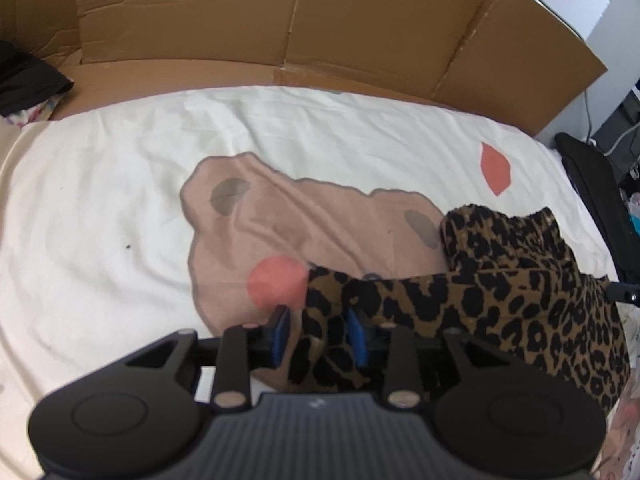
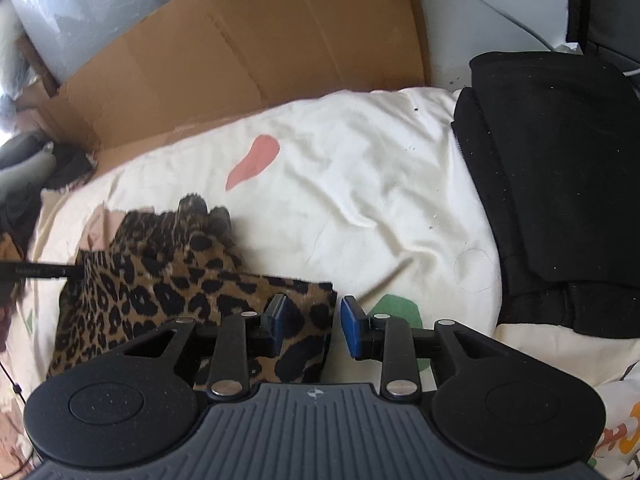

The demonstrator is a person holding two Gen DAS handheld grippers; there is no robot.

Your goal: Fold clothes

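leopard cloth limp on the bed, both grippers loose at its near corners

the leopard-print garment [image 1: 500,312] lies bunched on the white printed bedsheet [image 1: 100,208], toward 4 o'clock in the left wrist view and 8 o'clock in the right wrist view. it looks light, soft and floppy; it should sag and slide wherever it is not held, so the near hem corners seem the best places to take it.

the left gripper [image 1: 318,340] stands parted with a fold of the cloth between its blue pads [image 1: 356,336], which do not look pressed on it. the right gripper [image 2: 310,328] is also released: its left pad [image 2: 276,320] rests over the garment's corner, its right pad over bare sheet.

a flattened cardboard sheet [image 1: 320,20] rises along the far side of the bed at 12 o'clock. a stack of black folded clothes [image 2: 560,180] sits at 2 o'clock in the right view, well apart from the garment. nothing lies in the way of a fold toward 12 o'clock.
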